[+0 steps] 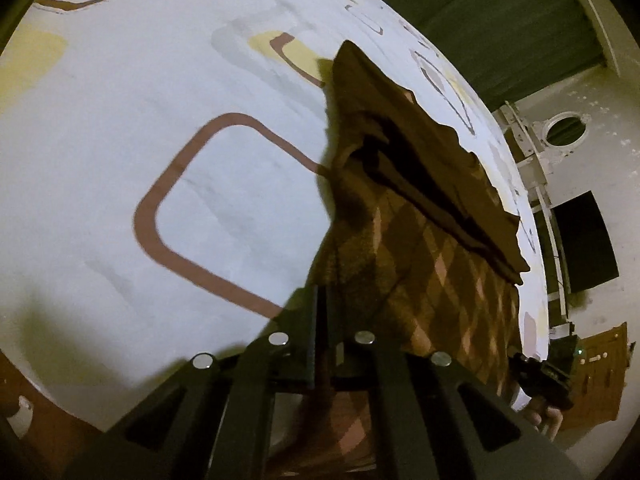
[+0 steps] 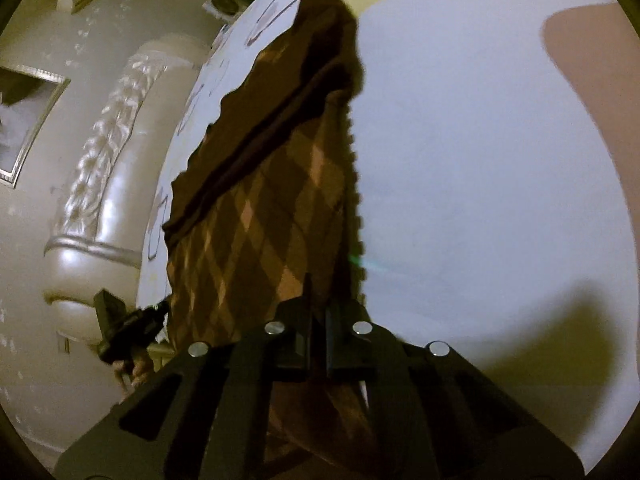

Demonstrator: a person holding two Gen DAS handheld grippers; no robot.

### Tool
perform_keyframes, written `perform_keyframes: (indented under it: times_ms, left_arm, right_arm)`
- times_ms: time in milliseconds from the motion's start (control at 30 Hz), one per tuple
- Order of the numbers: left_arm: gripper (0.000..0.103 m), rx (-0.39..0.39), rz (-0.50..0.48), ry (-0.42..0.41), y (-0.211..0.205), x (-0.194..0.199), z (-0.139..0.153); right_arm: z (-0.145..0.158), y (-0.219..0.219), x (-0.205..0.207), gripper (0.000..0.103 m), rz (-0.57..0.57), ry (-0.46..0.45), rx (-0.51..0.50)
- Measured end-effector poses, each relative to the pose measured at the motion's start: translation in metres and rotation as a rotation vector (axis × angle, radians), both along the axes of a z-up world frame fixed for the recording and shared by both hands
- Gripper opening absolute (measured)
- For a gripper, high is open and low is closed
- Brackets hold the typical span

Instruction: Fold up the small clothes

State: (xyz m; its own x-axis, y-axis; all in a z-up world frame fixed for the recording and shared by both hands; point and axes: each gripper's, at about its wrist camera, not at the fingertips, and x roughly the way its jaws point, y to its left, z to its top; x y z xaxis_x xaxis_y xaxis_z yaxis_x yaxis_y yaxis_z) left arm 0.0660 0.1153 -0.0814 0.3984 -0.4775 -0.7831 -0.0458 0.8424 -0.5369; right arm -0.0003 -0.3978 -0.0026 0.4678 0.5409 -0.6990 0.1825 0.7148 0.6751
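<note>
A brown argyle-patterned garment (image 1: pixel 420 240) lies stretched across a white bedsheet (image 1: pixel 160 80) printed with brown rounded squares. Its far part is plain dark brown with a wavy edge. In the left wrist view my left gripper (image 1: pixel 322 304) is shut on the garment's near edge, and cloth hangs below the fingers. My right gripper (image 1: pixel 540 376), held by a hand, shows small at the lower right. In the right wrist view the same garment (image 2: pixel 272 220) runs up from my right gripper (image 2: pixel 318 300), which is shut on its near edge. The left gripper (image 2: pixel 120 332) shows at the lower left.
A cream carved headboard (image 2: pixel 92 160) borders the bed (image 2: pixel 480 160) on the left of the right wrist view. A green curtain (image 1: pixel 500 20), a dark screen (image 1: pixel 584 240) and a wooden cabinet (image 1: pixel 600 380) stand beyond the bed's edge.
</note>
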Motion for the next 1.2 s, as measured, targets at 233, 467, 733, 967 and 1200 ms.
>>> perform_keyframes:
  times_ms: [233,467,733,967,1200]
  left_arm:
    - [0.003,0.017,0.010,-0.003,0.011,-0.005,-0.001]
    - [0.004,0.109,-0.075,-0.035,-0.008,-0.010,0.008]
    - [0.016,0.145,-0.127,0.000,-0.015,-0.058,0.012]
    - [0.024,0.132,-0.183,0.117,-0.016,-0.092,-0.016]
    - [0.036,0.072,-0.163,0.225,-0.016,-0.092,-0.042]
  right_arm:
    - [-0.001,-0.009,-0.011,0.003,-0.033,0.001,-0.001]
    - [0.003,-0.009,-0.010,0.004,-0.033,0.008,0.013]
    - [0.026,-0.011,-0.044,0.016,0.036,-0.020,-0.004]
    - [0.010,-0.009,-0.075,0.017,0.117,0.056,-0.008]
    - [-0.007,-0.010,-0.091,0.026,0.175,0.136,-0.044]
